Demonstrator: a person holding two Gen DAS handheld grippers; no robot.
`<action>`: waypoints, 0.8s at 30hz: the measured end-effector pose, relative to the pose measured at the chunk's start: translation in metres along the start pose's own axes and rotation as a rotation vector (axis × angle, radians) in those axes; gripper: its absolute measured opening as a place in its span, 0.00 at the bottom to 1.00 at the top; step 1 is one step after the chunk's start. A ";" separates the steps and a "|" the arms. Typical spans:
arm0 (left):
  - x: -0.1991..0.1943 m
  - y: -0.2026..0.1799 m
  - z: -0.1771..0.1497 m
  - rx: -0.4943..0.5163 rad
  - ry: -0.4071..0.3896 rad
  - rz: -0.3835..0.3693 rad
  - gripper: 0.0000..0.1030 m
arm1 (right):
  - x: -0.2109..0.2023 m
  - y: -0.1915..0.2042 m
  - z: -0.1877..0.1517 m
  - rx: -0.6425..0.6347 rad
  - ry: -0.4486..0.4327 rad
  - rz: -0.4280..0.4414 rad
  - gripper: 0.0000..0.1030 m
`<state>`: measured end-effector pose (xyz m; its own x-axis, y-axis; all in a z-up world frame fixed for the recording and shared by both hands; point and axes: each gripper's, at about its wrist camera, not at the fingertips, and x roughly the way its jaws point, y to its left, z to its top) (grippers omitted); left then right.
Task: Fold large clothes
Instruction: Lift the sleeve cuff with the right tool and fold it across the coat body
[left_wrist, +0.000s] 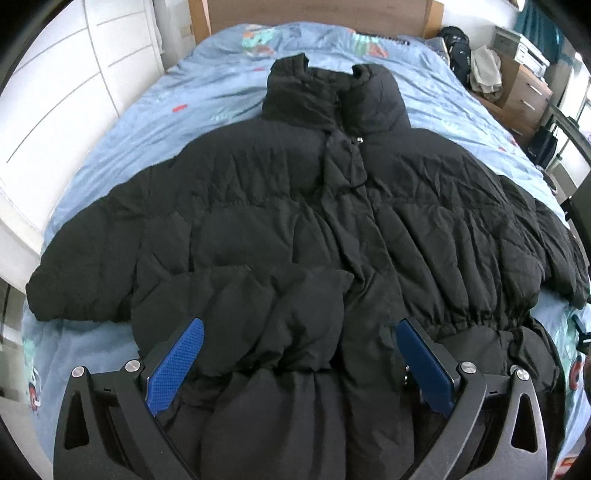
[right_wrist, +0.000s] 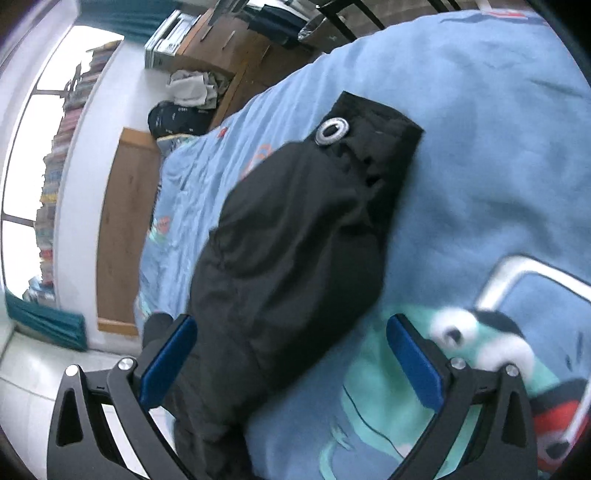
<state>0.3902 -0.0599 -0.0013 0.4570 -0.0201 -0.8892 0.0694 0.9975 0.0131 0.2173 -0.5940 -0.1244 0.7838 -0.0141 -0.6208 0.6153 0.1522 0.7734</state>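
Observation:
A black puffer jacket (left_wrist: 295, 206) lies face up on the blue bed, collar toward the headboard, sleeves spread to both sides. Its bottom left flap is folded up over the front. My left gripper (left_wrist: 301, 325) is open above the hem, blue fingers (left_wrist: 177, 365) on either side of the folded flap. In the right wrist view a black sleeve (right_wrist: 295, 240) with a silver snap (right_wrist: 331, 132) at the cuff stretches across the bedspread. My right gripper (right_wrist: 291, 321) is open over the near part of that sleeve, nothing pinched between its pads.
The blue patterned bedspread (left_wrist: 155, 122) covers the bed. A white wardrobe (left_wrist: 55, 92) stands at the left. A wooden headboard (left_wrist: 314, 11), a dark bag (left_wrist: 458, 48), a pile of clothes (right_wrist: 192, 88) and a wooden drawer unit (left_wrist: 524, 92) are at the far right.

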 end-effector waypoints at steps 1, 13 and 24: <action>0.001 -0.001 0.000 0.001 0.008 0.000 0.99 | 0.004 0.000 0.004 0.015 -0.002 0.004 0.99; -0.004 0.013 0.003 -0.011 0.051 0.001 0.99 | 0.034 -0.001 0.031 0.131 0.012 -0.027 0.24; -0.050 0.076 0.008 -0.124 -0.027 0.072 0.99 | 0.013 0.121 0.027 -0.091 -0.011 -0.038 0.08</action>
<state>0.3800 0.0163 0.0475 0.4807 0.0513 -0.8754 -0.0736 0.9971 0.0180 0.3042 -0.6029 -0.0360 0.7614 -0.0327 -0.6475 0.6348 0.2404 0.7344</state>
